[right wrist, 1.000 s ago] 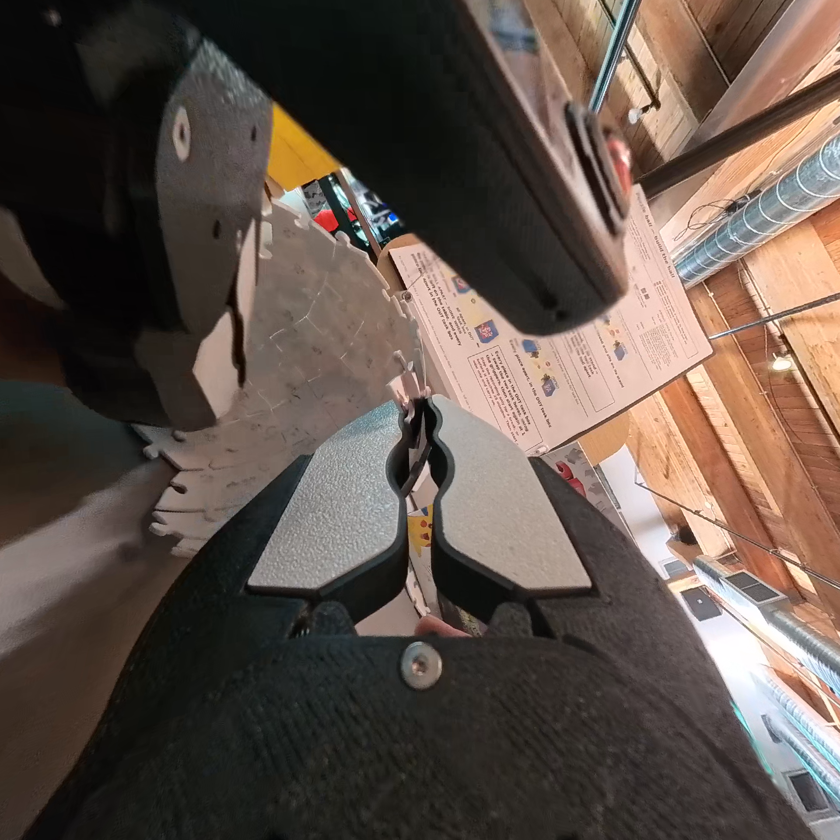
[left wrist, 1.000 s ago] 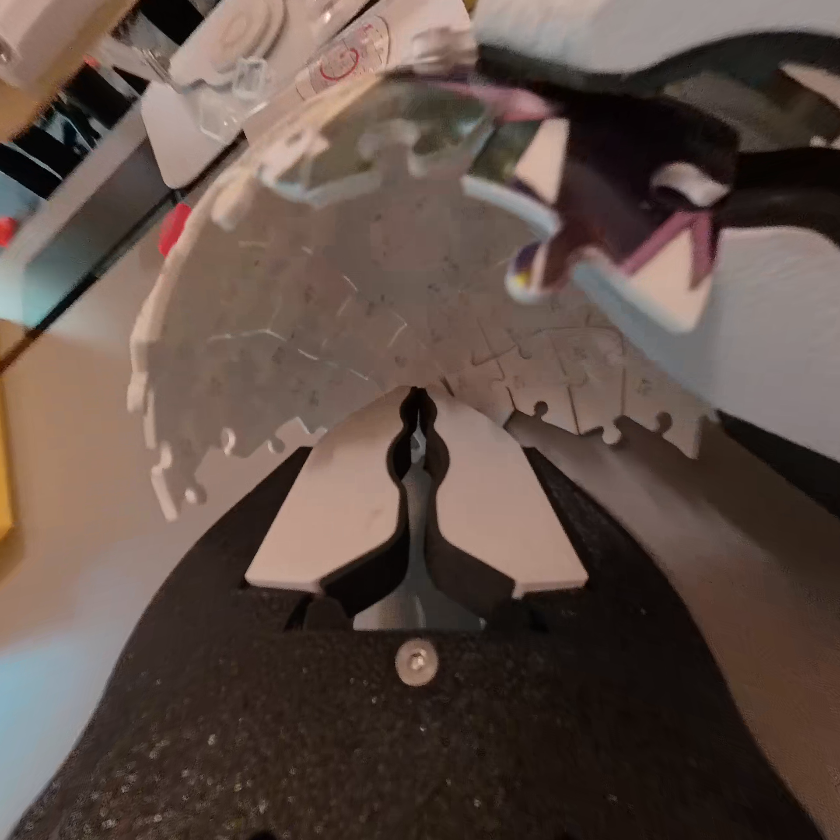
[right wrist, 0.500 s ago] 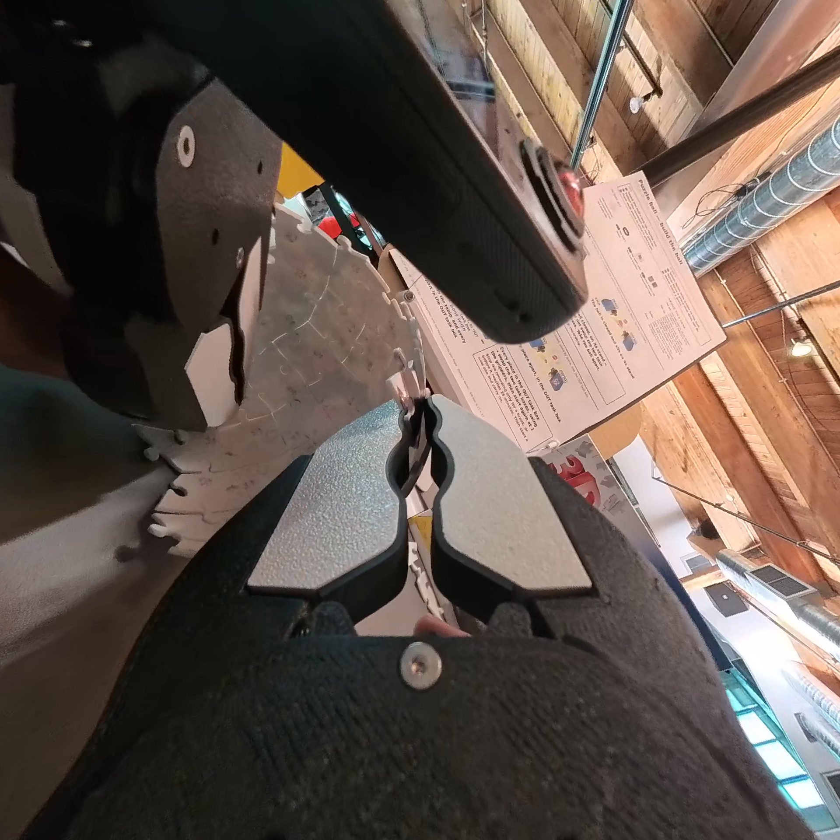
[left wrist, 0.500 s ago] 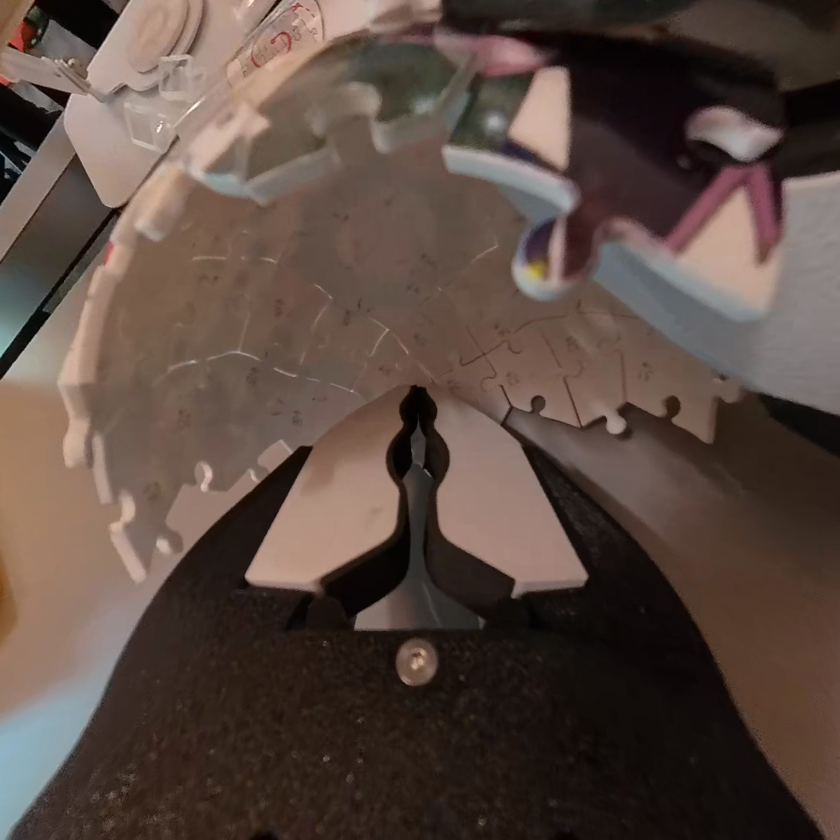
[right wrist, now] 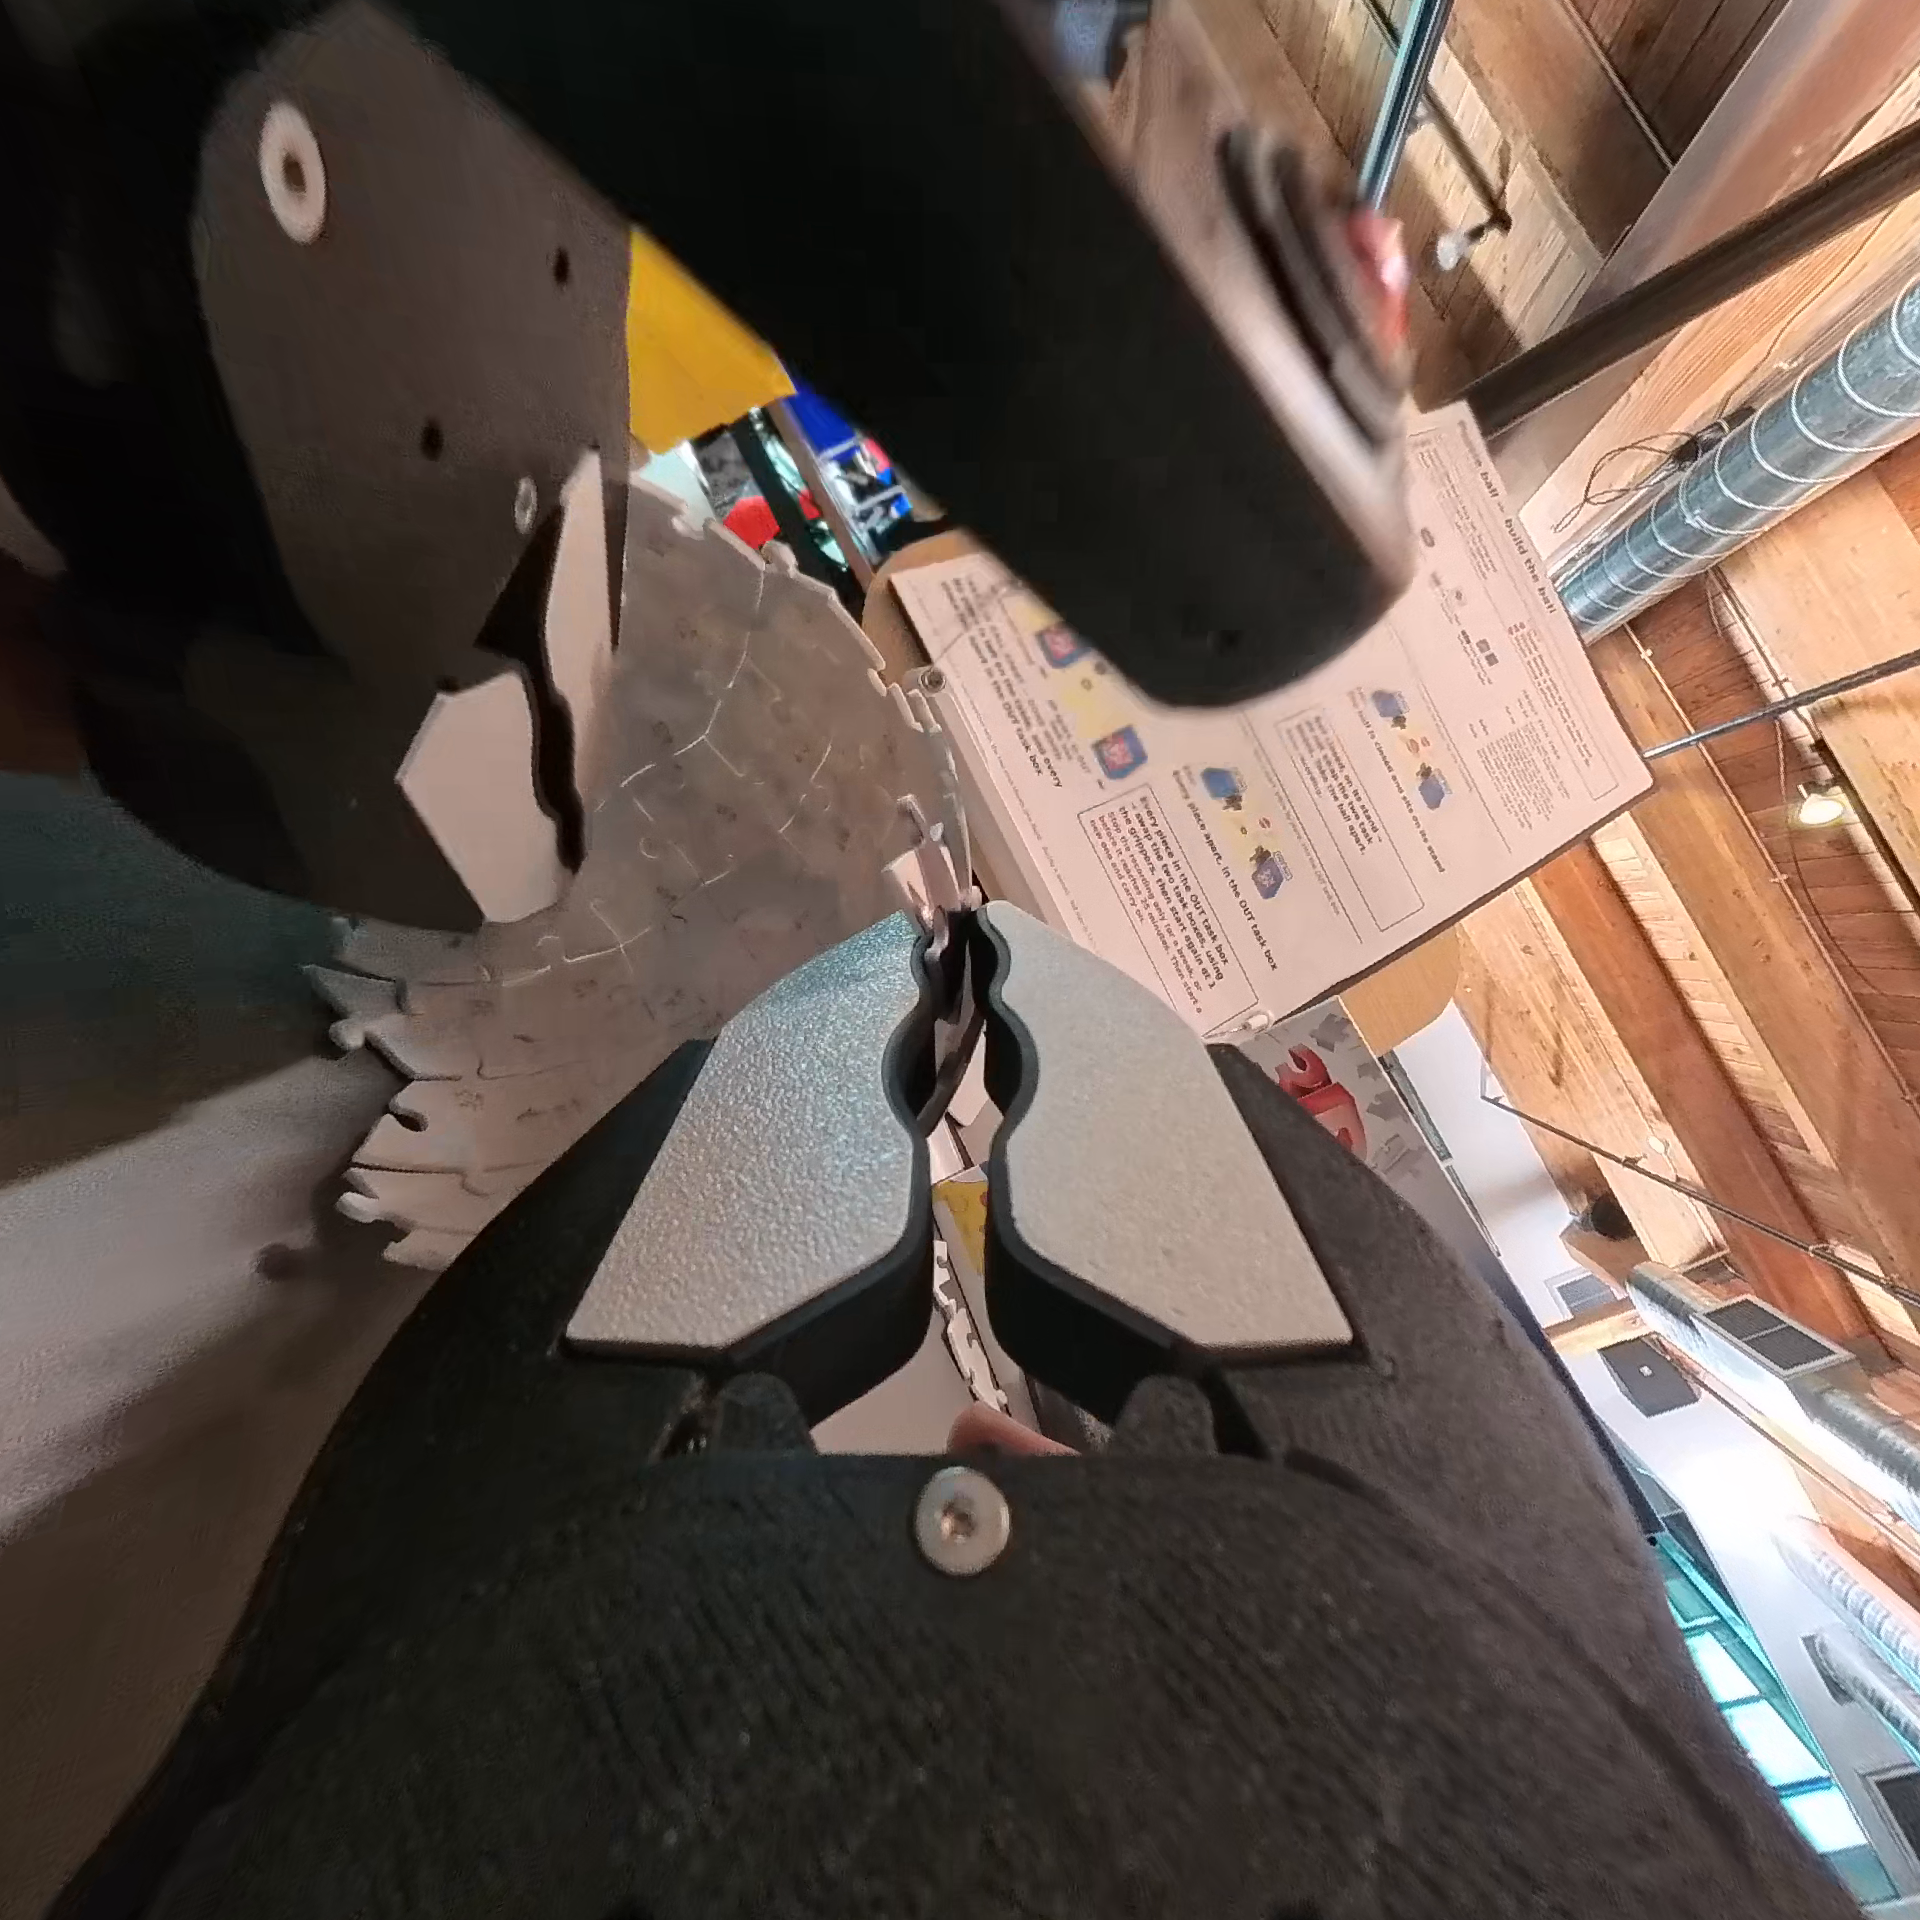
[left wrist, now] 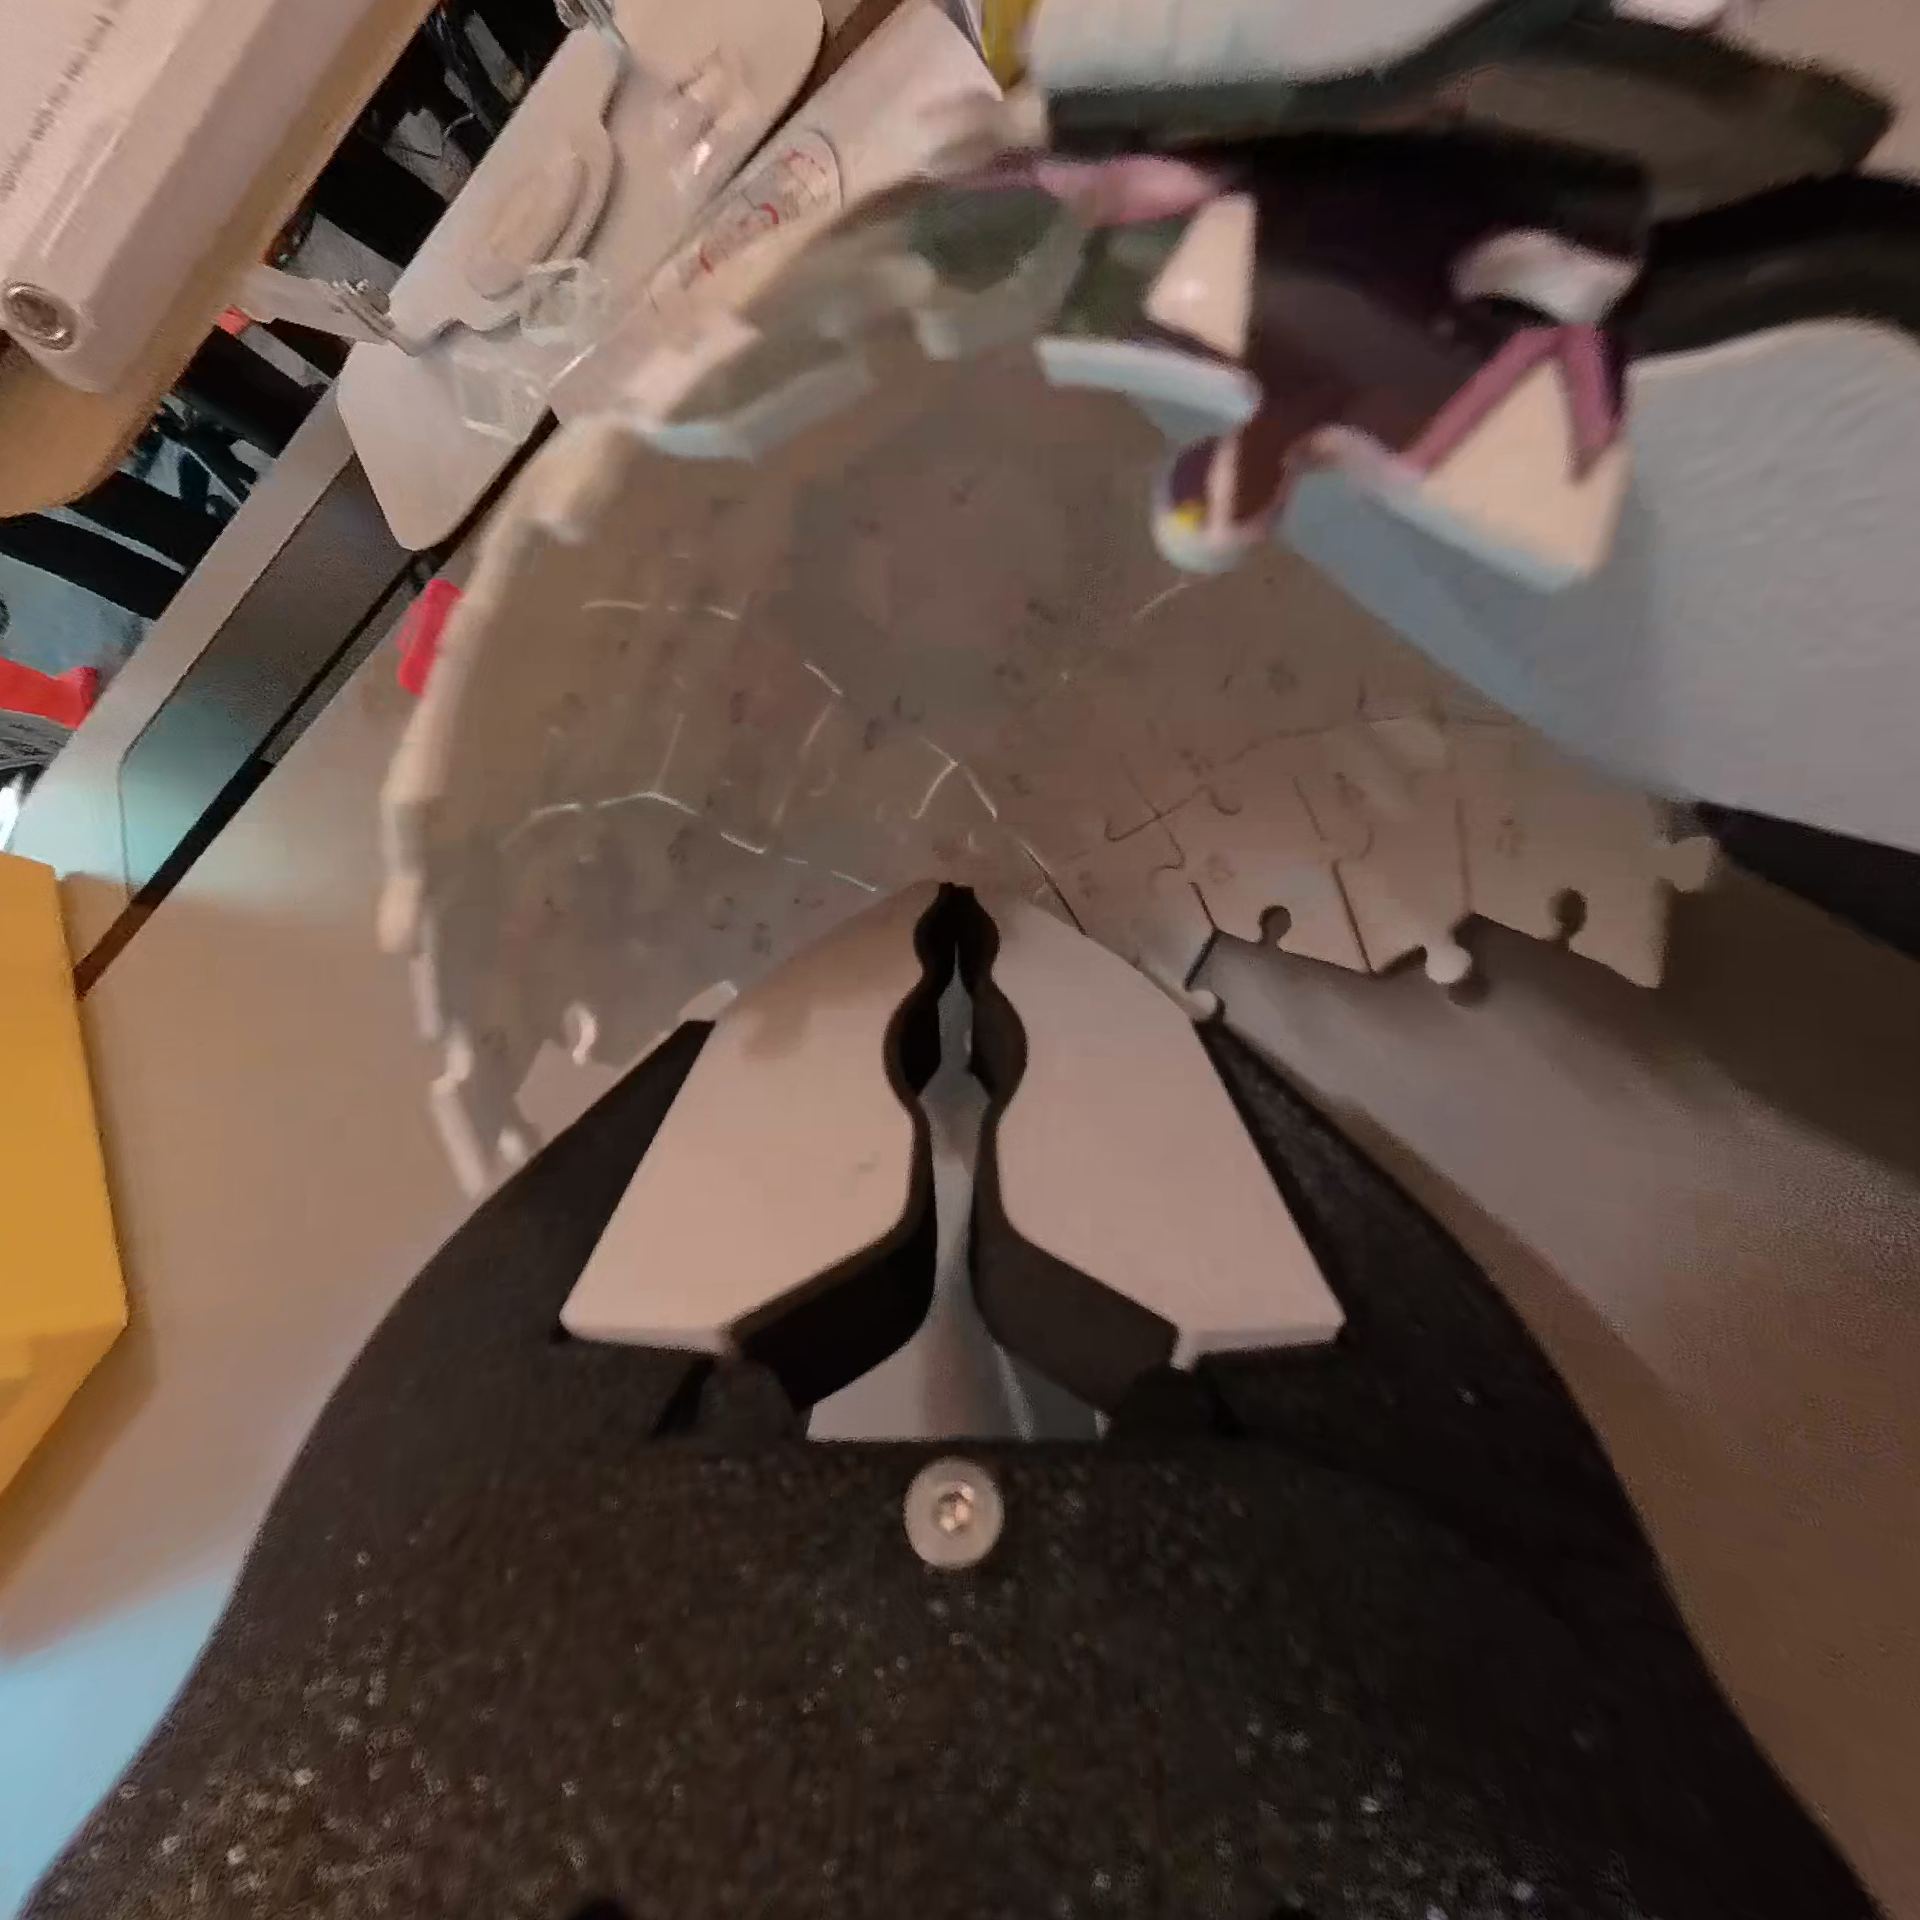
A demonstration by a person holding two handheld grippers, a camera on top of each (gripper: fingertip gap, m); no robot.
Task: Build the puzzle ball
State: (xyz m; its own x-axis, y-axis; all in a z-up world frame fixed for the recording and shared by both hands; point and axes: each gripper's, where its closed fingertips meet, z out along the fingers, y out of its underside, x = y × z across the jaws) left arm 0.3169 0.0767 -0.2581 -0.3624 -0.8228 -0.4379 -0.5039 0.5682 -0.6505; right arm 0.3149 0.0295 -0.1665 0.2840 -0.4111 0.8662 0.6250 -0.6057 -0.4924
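The puzzle ball (left wrist: 831, 727), still only a curved grey shell of joined pieces, hangs in the air between both claws, above the beige surface (left wrist: 260, 1143). It looks light and thin but fragile at its seams, so a hold on the edge, near the tabs, seems safest. The left claw (left wrist: 958, 925) is closed on its lower rim. The right claw (right wrist: 961, 920) is closed on the rim of the shell, where a loose piece (right wrist: 930, 831) stands at the fingertips.
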